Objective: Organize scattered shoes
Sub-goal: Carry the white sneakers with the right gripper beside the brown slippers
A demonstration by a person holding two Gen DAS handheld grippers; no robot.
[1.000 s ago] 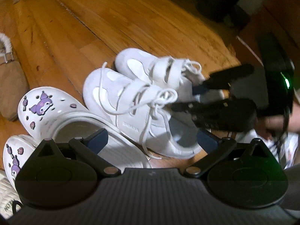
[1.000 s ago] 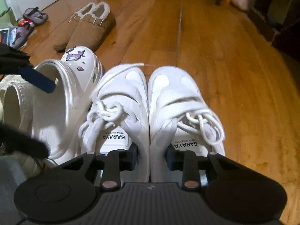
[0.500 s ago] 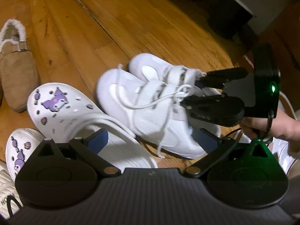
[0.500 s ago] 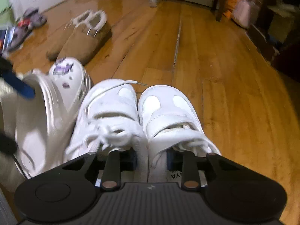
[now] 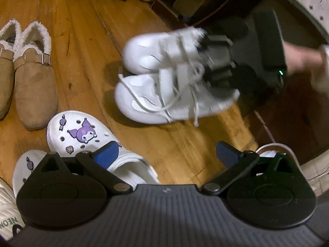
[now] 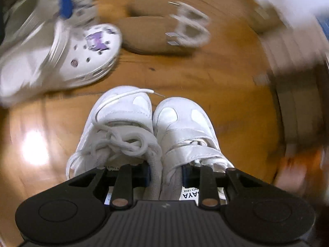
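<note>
Right wrist: "AYA" on white sneakers' [image 6: 181, 135] insole label [image 6: 190, 195].

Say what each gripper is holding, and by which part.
The right gripper holds the pair of white sneakers, one finger in each shoe's opening, pinching the two inner collars together. The left gripper is open and holds nothing.

The insole label of the right-hand white sneaker [image 6: 190, 194] shows the letters "AYA" upside down, the rest hidden. A white shoe [image 5: 9, 216] at the corner reads "NEON".
</note>
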